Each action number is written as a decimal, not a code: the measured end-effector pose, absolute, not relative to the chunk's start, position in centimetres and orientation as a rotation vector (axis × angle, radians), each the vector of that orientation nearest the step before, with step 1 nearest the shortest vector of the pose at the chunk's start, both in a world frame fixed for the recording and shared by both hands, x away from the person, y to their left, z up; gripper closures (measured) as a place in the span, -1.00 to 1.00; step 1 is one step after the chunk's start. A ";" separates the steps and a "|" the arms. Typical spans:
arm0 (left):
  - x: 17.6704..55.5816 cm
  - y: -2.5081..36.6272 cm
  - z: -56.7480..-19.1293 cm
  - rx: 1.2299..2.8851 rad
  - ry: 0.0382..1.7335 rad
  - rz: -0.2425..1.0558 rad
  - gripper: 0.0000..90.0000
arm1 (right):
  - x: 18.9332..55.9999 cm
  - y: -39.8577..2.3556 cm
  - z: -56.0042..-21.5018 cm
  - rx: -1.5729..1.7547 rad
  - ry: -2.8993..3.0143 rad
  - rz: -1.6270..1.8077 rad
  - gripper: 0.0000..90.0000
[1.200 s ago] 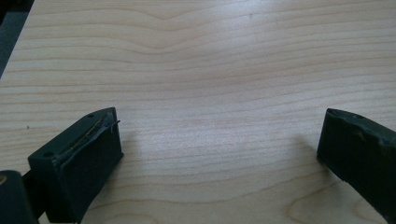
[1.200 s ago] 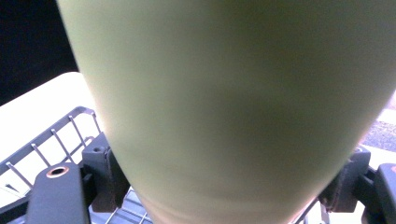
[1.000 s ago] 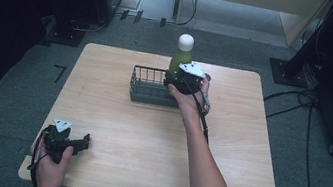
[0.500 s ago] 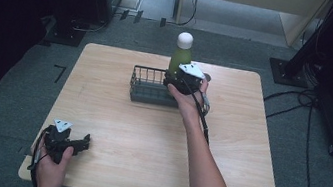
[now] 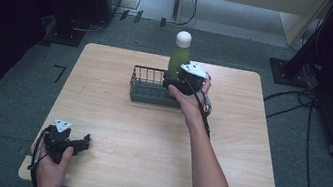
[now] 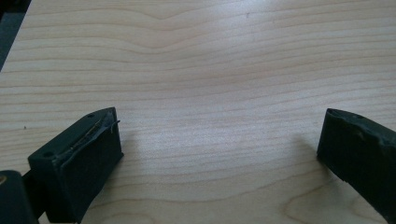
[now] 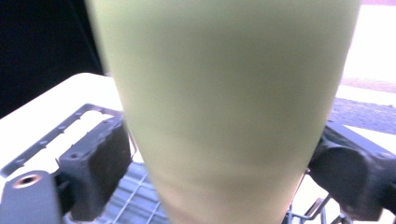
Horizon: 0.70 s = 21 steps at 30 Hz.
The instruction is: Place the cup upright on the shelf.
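My right tool (image 5: 176, 81) has just been opening around the green bottle (image 5: 178, 61), upright in the wire basket (image 5: 147, 88); left tool (image 5: 77, 142) gapes empty. Withdrawing crookedly could topple it.

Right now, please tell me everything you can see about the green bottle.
The bottle is pale green with a round white cap, smooth and matte. It stands upright in the right end of the dark wire basket on the wooden table. The right gripper has just been opening; the bottle sits between its jaws, with slight gaps at both sides in the right gripper view.
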<state>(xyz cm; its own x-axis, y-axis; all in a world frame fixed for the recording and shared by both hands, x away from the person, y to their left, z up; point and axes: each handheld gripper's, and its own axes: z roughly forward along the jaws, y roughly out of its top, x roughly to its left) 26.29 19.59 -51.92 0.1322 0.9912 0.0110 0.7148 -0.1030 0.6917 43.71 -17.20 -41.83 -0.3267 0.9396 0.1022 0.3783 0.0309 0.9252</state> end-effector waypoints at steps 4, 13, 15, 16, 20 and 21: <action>26.3 19.6 -51.9 1.879 1.637 0.669 -1.00 | 42.8 -17.7 -41.5 1.311 1.783 1.286 -0.96; 26.3 19.6 -51.9 1.880 1.638 0.668 -1.00 | 40.3 -20.0 -41.4 1.313 1.794 1.281 -1.00; 26.3 19.6 -51.9 1.880 1.637 0.668 -1.00 | 39.5 -20.6 -41.4 1.309 1.796 1.276 -1.00; 26.3 19.6 -51.9 1.880 1.637 0.668 -1.00 | 39.2 -20.9 -41.5 1.306 1.796 1.274 -1.00; 26.3 19.6 -51.9 1.880 1.637 0.668 -1.00 | 37.7 -22.1 -41.9 1.314 1.802 1.256 -1.00; 26.3 19.6 -51.9 1.880 1.638 0.668 -1.00 | 37.3 -22.4 -42.0 1.323 1.807 1.248 -1.00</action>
<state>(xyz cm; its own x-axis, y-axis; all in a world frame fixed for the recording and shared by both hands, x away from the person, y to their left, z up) 26.28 19.61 -51.91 0.1329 0.9911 0.0105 0.7159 -0.1033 0.6905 37.34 -22.35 -42.05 -0.3485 0.9342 0.0767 0.4024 0.0752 0.9124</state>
